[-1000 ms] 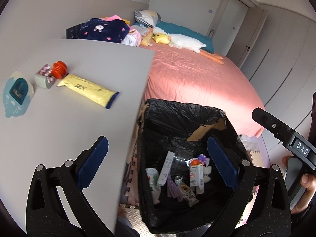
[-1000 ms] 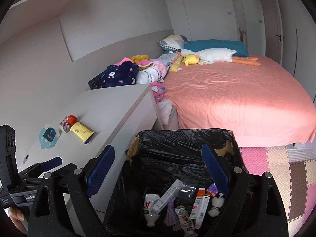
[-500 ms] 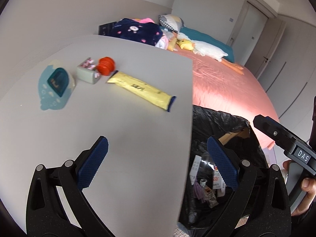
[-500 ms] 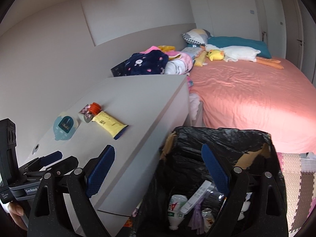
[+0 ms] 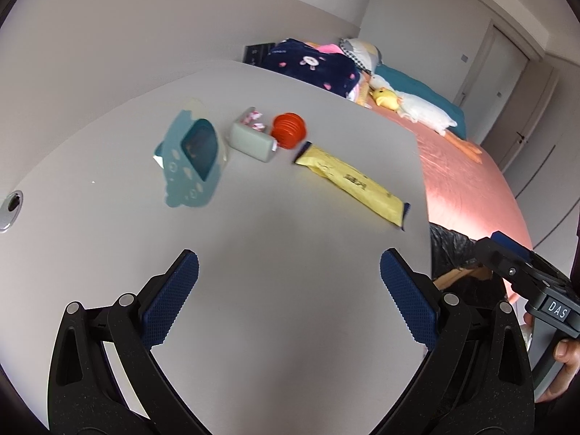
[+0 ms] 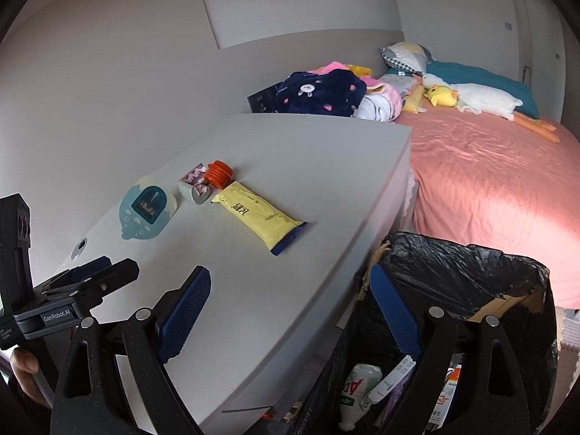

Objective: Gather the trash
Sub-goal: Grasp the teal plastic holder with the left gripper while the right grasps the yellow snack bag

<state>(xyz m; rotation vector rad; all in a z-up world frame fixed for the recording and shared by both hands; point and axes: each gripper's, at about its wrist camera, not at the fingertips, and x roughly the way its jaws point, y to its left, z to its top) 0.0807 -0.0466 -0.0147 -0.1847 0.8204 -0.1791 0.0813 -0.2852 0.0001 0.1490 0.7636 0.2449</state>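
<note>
A yellow snack wrapper (image 5: 353, 183) with dark blue ends lies on the grey desk (image 5: 290, 253); it also shows in the right wrist view (image 6: 259, 217). A bin with a black bag (image 6: 467, 279) stands beside the desk's right edge, holding bottles and wrappers. My left gripper (image 5: 288, 295) is open and empty above the desk, short of the wrapper. My right gripper (image 6: 290, 311) is open and empty over the desk edge and the bin rim.
A teal sticker-shaped card (image 5: 192, 156), a small grey box (image 5: 252, 141) and an orange ribbed cap (image 5: 289, 131) lie behind the wrapper. A bed with a pink sheet (image 6: 489, 181), clothes and plush toys lies beyond the desk.
Both grippers have swung left from over the bin to over the desk. The wrapper now lies closer ahead of the left gripper. Both stay open.
</note>
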